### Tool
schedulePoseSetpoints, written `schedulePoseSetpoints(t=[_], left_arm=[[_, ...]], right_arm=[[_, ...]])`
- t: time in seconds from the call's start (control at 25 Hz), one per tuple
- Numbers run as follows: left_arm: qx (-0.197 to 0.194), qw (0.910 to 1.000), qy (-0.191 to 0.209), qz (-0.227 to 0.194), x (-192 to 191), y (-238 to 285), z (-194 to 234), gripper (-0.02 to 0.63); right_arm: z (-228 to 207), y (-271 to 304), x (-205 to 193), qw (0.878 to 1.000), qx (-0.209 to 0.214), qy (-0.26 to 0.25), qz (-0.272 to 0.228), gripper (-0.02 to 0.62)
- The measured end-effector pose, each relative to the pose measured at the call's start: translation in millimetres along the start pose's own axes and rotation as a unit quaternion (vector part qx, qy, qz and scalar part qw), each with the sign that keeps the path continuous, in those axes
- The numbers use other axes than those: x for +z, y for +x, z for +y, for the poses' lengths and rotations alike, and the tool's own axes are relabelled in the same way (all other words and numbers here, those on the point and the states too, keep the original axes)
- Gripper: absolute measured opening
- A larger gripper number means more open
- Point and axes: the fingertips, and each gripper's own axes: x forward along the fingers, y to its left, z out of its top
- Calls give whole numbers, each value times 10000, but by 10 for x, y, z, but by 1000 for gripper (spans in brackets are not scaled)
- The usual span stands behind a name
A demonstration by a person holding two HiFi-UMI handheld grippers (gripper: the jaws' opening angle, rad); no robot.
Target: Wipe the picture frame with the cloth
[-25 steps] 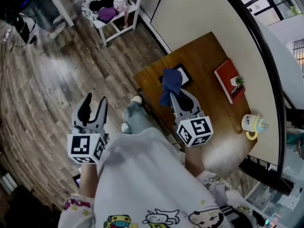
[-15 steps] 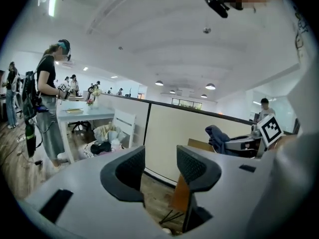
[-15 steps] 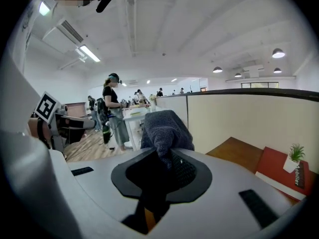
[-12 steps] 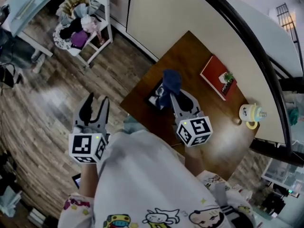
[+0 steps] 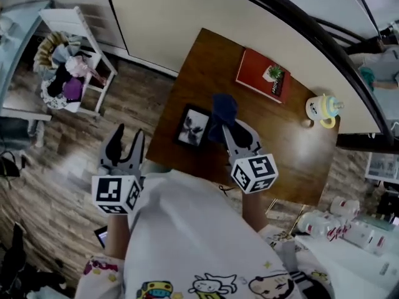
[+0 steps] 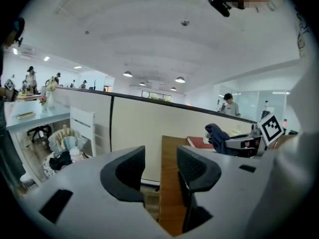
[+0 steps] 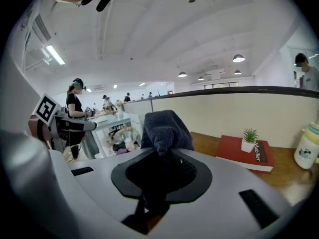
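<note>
Left gripper (image 5: 126, 137): pale grey shell, black curved jaws, ribbed black pads (image 6: 130, 167).
Right gripper (image 5: 228, 128): same pale grey shell, black jaw rims.
Left marker cube (image 5: 116, 194): white, black square codes.
Right marker cube (image 5: 254, 173): white, black square codes.
Shirt (image 5: 187, 235): white, colourful cartoon prints.

we see wood-plank floor (image 5: 56, 167) at left, a cream partition (image 5: 187, 20) along the top, perhaps a white rack (image 5: 65, 18) upper left.

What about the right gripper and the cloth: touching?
Touching. The right gripper view shows the right gripper clamped on the dark cloth, which bunches above its fingers.
</note>
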Motion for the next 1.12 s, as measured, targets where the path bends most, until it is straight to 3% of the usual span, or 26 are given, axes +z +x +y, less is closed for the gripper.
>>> schedulePoseSetpoints(t=[0.24,0.6,0.8,1.12], left_arm=[[-959,9944,355,262,98,438,-205,173],[-2150,9720,685,657,109,951,-442,173],[-2468,9626,711,857,34,1058,-567,173],[-2562,9583,785,996,-81,1075,-610,173]], right_arm=[[-171,-210,-70,9958,-825,402,-57,55],[-286,-405,-194,9787,-1885,818,38,55],[-321,-483,-223,9723,-2142,935,75,55],[-280,-478,-249,9730,-2122,902,52,55]])
